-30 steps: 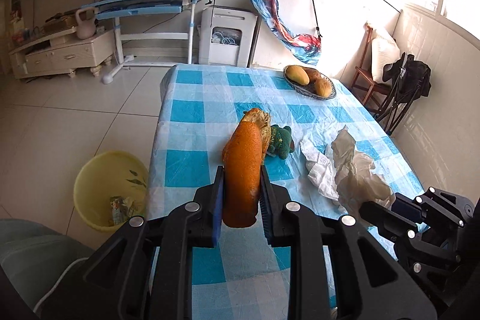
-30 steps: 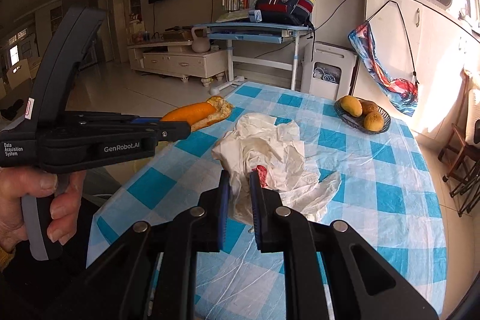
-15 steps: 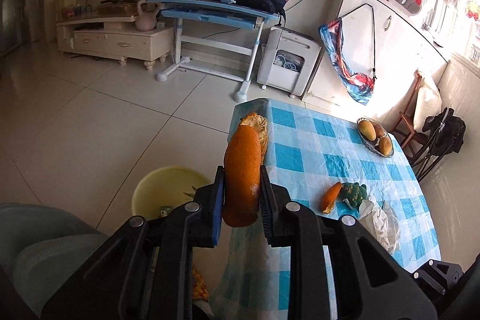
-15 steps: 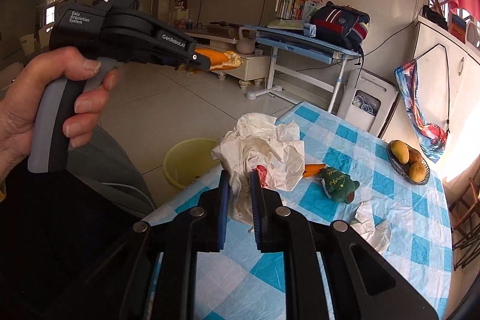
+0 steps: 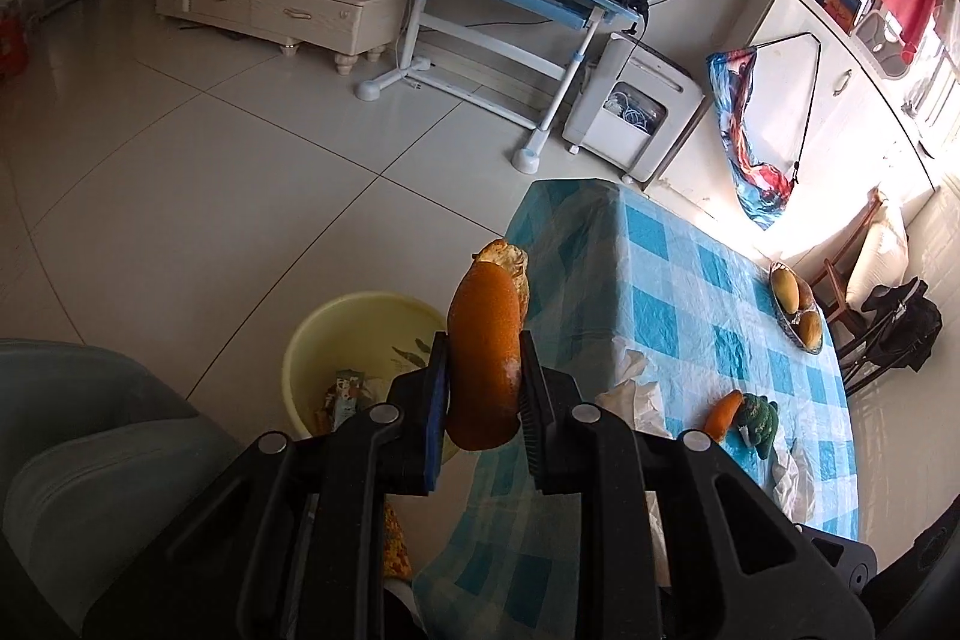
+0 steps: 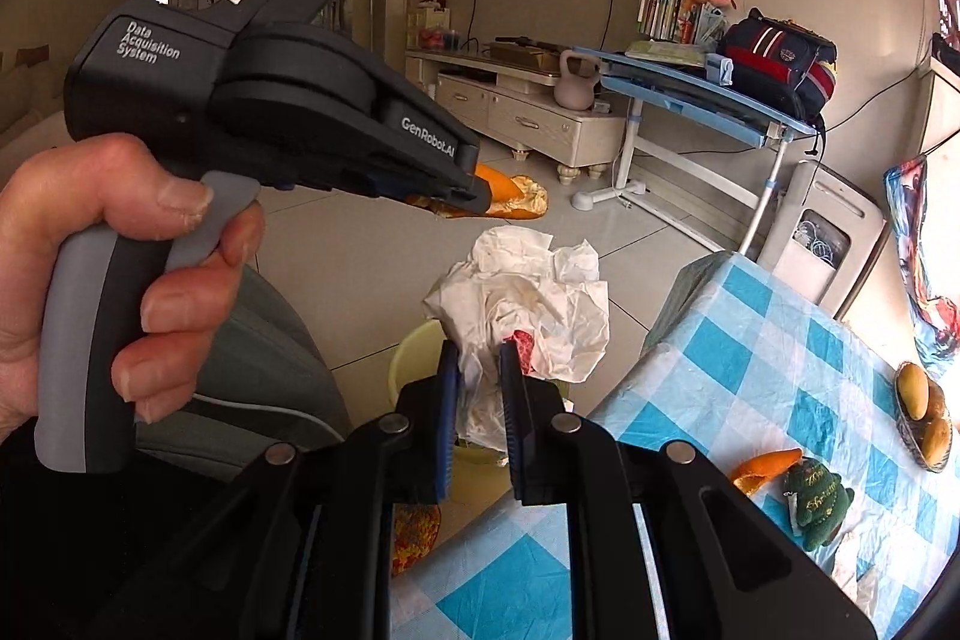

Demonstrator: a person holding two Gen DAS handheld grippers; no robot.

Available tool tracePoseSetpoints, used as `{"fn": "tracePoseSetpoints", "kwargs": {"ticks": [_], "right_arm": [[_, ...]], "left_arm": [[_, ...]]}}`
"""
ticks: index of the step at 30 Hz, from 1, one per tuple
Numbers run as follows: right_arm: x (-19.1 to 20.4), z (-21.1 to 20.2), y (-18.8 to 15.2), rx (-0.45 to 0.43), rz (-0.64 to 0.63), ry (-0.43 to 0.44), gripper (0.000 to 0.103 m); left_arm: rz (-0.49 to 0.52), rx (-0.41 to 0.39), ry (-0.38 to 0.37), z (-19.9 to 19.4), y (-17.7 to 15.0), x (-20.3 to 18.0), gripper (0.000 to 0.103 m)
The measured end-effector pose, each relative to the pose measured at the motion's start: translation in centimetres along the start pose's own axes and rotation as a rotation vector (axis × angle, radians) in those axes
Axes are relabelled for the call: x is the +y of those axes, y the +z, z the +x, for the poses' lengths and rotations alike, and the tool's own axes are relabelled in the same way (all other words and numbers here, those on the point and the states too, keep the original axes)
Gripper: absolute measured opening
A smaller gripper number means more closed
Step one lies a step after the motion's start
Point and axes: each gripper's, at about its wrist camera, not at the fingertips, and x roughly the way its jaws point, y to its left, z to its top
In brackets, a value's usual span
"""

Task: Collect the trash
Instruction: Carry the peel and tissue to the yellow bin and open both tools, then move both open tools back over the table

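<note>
So we're swinging both loads off the tabletop (image 5: 690, 292) now, left hand-held gripper (image 5: 483, 388) pinching the orange peel (image 5: 485, 346) above the yellow bin (image 5: 312, 340), right hand-held gripper (image 6: 480, 394) clamping the crumpled tissue (image 6: 528, 292) nearby, drop's probably next.

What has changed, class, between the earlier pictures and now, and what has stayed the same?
Both grippers have swung off the table toward the yellow bin on the floor. The left gripper still clamps the orange peel; the right gripper still clamps the crumpled tissue. Nothing was let go.
</note>
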Motion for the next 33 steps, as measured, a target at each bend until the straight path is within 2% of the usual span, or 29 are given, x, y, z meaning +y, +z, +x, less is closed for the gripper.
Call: {"fn": "tracePoseSetpoints", "kwargs": {"ticks": [12,14,16,17,19,22,27,31,33], "right_arm": [[-1.0,7.3,2.1,0.089,0.002,0.043,0.015],[-0.8,8.4,2.3,0.107,-0.002,0.049,0.015],[-1.0,9.8,2.6,0.145,-0.005,0.056,0.017],[-1.2,10.5,2.8,0.158,-0.003,0.055,0.02],[-1.5,11.0,2.9,0.167,0.017,0.053,0.031],[-1.9,10.1,2.9,0.132,0.063,0.049,0.042],[-2.1,6.6,1.8,0.096,0.127,0.055,0.05],[-2.2,2.5,0.0,0.072,0.141,0.042,0.059],[-2.3,0.4,-1.1,0.067,0.135,0.024,0.06]], "left_arm": [[-0.139,0.094,-0.019,5.7,2.4,5.5,0.021],[-0.173,0.106,-0.007,6.5,2.4,6.3,0.023],[-0.221,0.118,0.016,7.0,2.3,7.2,0.033],[-0.234,0.116,0.027,7.0,2.2,7.4,0.034],[-0.226,0.09,0.073,6.5,2.1,7.4,0.041],[-0.176,0.035,0.161,5.4,2.2,6.6,0.049],[-0.076,-0.08,0.279,2.6,2.5,4.0,0.06],[-0.012,-0.168,0.314,-0.2,2.3,1.2,0.073],[0.019,-0.192,0.319,-1.1,1.9,-0.2,0.075]]}}
